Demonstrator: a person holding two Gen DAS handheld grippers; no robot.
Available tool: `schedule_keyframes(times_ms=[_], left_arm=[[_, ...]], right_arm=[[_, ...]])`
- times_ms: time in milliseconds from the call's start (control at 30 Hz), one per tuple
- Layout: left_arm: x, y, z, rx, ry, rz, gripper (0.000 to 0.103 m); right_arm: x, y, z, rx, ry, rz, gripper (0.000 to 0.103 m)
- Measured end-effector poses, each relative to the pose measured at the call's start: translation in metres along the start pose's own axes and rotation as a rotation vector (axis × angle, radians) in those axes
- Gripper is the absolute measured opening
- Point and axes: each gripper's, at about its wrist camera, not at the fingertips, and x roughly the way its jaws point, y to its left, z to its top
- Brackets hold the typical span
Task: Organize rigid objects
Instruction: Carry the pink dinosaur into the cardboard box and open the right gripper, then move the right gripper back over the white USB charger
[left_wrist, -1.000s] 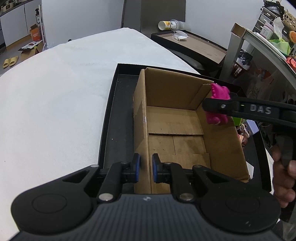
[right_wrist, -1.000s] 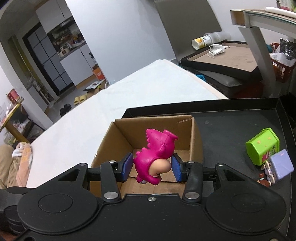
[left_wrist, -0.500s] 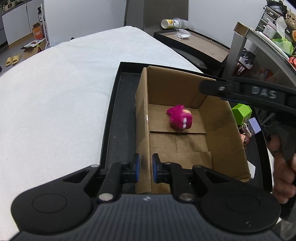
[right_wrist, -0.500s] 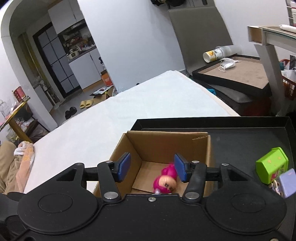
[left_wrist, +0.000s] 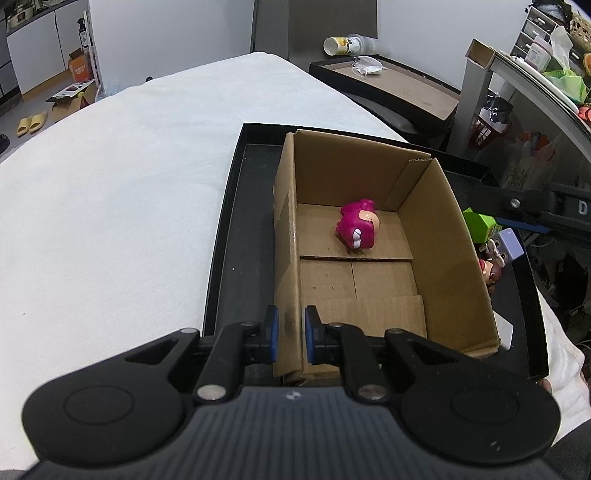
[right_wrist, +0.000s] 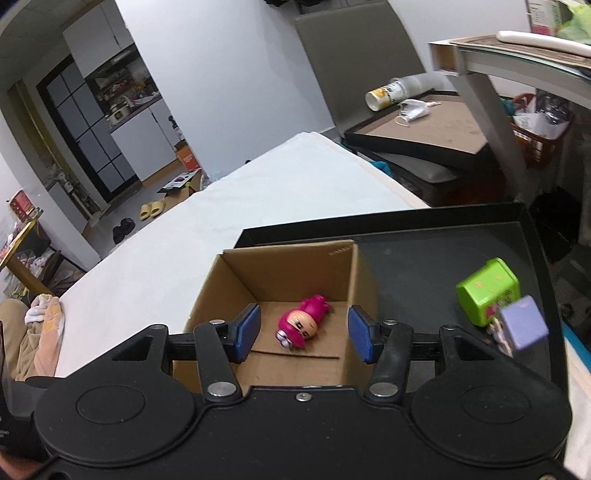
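The left hand-held gripper (left_wrist: 289, 334) pinches the near wall of the cardboard box (left_wrist: 448, 258) and holds it. The right hand-held gripper (right_wrist: 303, 334) is open with nothing in it, up above the box. The pink toy (left_wrist: 357, 229) lies on its side on the box floor, near the far wall.

The green block (right_wrist: 487, 295) and the purple cube (right_wrist: 524, 326) sit close together with a little figure on the black tray (left_wrist: 255, 236), just outside the box. Grabbing one could knock the others away. If the left grip slips, the light box could slide or tip.

The box is thin brown cardboard with flat flaps on the bottom. The toys look hard, smooth and shiny. The pink one is round and may roll. The worktop (left_wrist: 122, 206) is white and soft looking.
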Motion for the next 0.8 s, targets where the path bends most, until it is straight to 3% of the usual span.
schedule_keyframes(times_ms=[367,800], left_arm=[[0.009,-0.004,-0.008,0.006,0.035,0.024,0.013],[0.004,-0.006,-0.010,0.007,0.019,0.033,0.012]], right_arm=[[-0.022,-0.025,-0.007,0.070,0.035,-0.052,0.052],[-0.049,-0.074,-0.018,0.219,0.073,-0.106,0.054]])
